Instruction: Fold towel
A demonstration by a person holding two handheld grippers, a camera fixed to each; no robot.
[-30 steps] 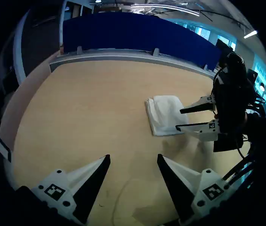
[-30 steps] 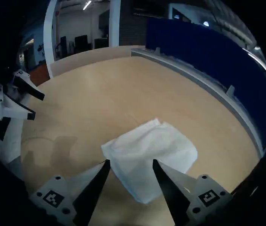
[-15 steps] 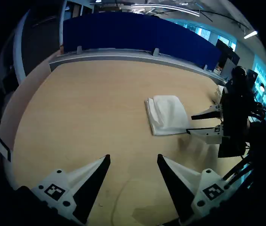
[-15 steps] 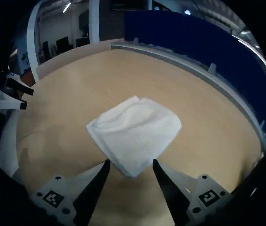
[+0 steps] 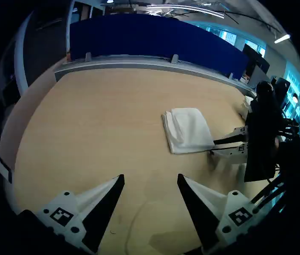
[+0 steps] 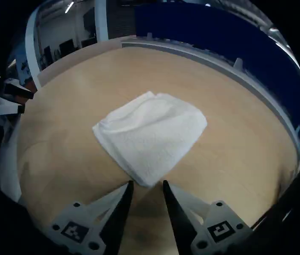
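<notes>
The left gripper (image 5: 150,179) hovers low over the near part of the wooden surface (image 5: 86,119), its jaws spread wide and holding nothing. The folded white towel (image 5: 187,129) lies flat right of the middle, and at its near right corner the right gripper (image 6: 147,182) points in, jaws set at a narrow gap with the corner just at the tips, not pinched

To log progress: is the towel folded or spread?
Folded: the towel lies as a compact, layered rectangle on the table.
</notes>
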